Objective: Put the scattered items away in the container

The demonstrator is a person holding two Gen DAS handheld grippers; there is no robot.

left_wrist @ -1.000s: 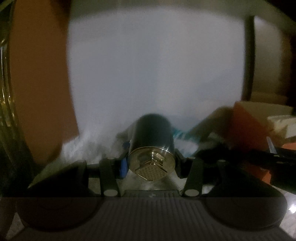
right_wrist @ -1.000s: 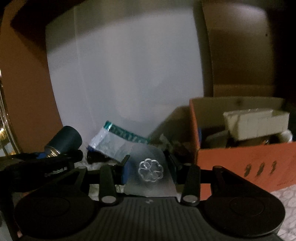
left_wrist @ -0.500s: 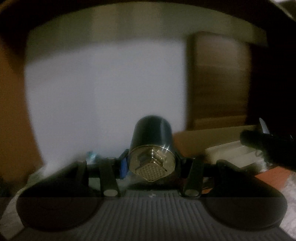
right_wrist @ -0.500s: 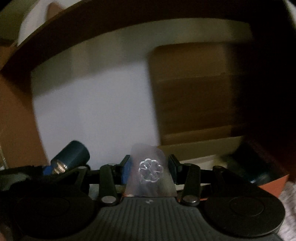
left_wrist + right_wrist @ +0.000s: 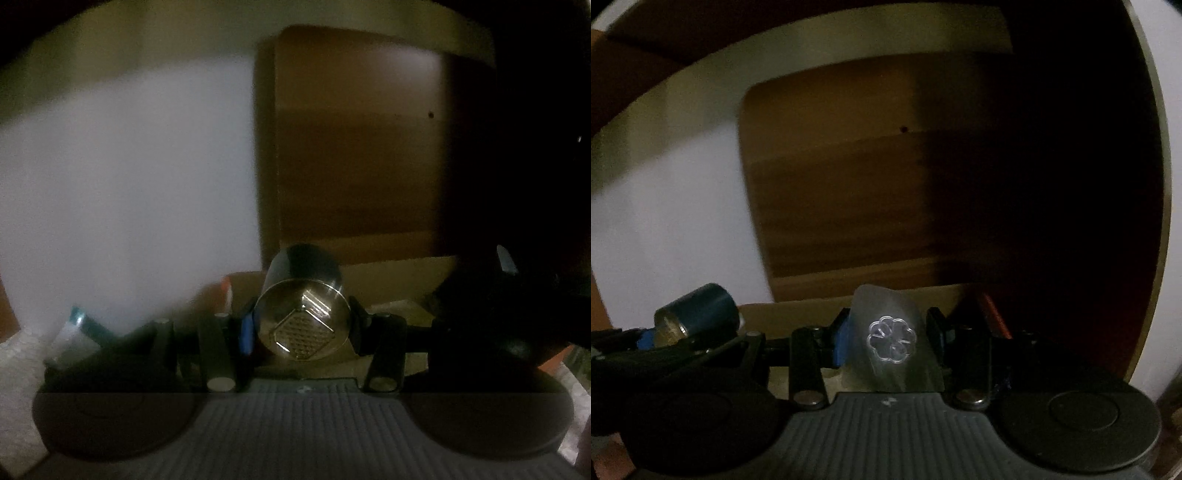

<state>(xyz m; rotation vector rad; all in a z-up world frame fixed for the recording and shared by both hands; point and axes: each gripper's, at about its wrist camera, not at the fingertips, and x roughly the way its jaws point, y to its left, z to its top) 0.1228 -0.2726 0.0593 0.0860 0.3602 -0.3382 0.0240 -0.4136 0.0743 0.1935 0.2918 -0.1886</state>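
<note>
in dim light we grip a can (image 5: 303, 317) in our left gripper (image 5: 301, 330) and a clear packet (image 5: 890, 339) in our right gripper (image 5: 886, 341), both clenched and raised above the box (image 5: 399, 273), likely ready to drop them in.

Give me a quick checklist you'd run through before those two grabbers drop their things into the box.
1. Left hand-held gripper holding the dark metal can: ok, clamped on both sides.
2. Right hand-held gripper holding the clear plastic piece: ok.
3. Cardboard box ahead of both: ok, its rim shows just beyond the can.
4. Can directly above the opening: cannot tell.
5. Free room inside the box: cannot tell, interior hidden and dark.
6. The two grippers clear of each other: ok, side by side, apart.
</note>
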